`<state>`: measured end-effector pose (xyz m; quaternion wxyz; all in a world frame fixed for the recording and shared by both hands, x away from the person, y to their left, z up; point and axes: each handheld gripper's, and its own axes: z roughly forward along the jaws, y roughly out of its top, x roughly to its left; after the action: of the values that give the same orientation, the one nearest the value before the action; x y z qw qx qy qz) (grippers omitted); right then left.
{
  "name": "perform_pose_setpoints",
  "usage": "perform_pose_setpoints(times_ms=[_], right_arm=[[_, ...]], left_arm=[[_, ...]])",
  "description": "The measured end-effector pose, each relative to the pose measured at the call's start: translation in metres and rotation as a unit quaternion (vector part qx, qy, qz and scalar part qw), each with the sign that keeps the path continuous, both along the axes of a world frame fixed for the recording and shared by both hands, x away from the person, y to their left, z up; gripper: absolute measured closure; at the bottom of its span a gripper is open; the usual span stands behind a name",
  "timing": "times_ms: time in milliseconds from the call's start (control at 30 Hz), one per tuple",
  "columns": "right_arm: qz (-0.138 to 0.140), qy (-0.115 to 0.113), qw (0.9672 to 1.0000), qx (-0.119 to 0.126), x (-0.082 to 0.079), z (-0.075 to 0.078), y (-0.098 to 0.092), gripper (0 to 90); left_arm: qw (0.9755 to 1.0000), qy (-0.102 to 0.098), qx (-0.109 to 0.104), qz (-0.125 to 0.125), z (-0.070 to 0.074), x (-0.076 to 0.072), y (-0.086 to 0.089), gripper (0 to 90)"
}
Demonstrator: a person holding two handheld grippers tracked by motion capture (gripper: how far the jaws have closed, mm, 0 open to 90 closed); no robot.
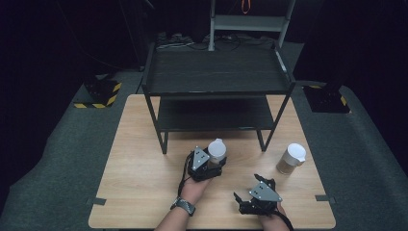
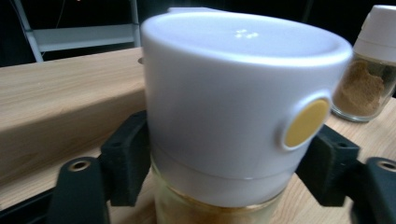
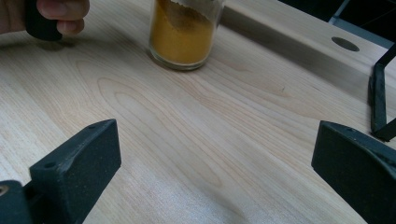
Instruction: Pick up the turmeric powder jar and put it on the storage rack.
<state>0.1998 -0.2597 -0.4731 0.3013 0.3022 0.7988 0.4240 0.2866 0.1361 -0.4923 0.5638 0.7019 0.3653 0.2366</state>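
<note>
Both left fingers [image 2: 123,163] clamp spice jar [image 2: 233,107] upright.

Black two-jaw tongs, bare forearms

Left tongs [image 1: 214,161] and right tongs [image 1: 246,188] carry grey triangular plates, black cables and blocky pads; a dark wristwatch [image 1: 183,205] is worn.

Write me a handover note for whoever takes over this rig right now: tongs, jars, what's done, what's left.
Left tongs: shut on the yellow-powder spice jar, pads at the base of its white cap, jar standing on the wooden table in front of the black two-tier shelf.
Right tongs: open, nothing between them, low over the table near its front edge.
Brown-powder spice jar: upright on the table to the right of the shelf's front leg, untouched.
Done: first jar gripped.
Left: probably lift it and place it, perhaps on the shelf; then the brown jar.
</note>
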Motion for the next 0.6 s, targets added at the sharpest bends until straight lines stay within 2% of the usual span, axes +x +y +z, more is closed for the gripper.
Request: perform_pose_setpoints(times_ms=[100, 367, 400, 600], right_arm=[[0.0, 0.0, 1.0, 0.001, 0.0001, 0.0, -0.0003, 0.6], [0.0, 0.0, 1.0, 0.0, -0.0001, 0.0, 0.0001, 0.6], [0.0, 0.0, 1.0, 0.001, -0.0002, -0.0001, -0.0001, 0.6], [0.0, 0.001, 1.0, 0.001, 0.0003, 0.0001, -0.0005, 0.6]], left_arm=[[1.0, -0.002, -0.003, -0.001, -0.0017, 0.0002, 0.0013, 28.5], [0.9998, -0.017, 0.008, 0.006, -0.0015, -0.0048, 0.001, 30.3], [0.9999, -0.008, -0.003, 0.008, -0.0007, -0.0042, 0.004, 30.4], [0.9998, -0.012, -0.008, 0.011, 0.0014, -0.0076, 0.0092, 30.5]])
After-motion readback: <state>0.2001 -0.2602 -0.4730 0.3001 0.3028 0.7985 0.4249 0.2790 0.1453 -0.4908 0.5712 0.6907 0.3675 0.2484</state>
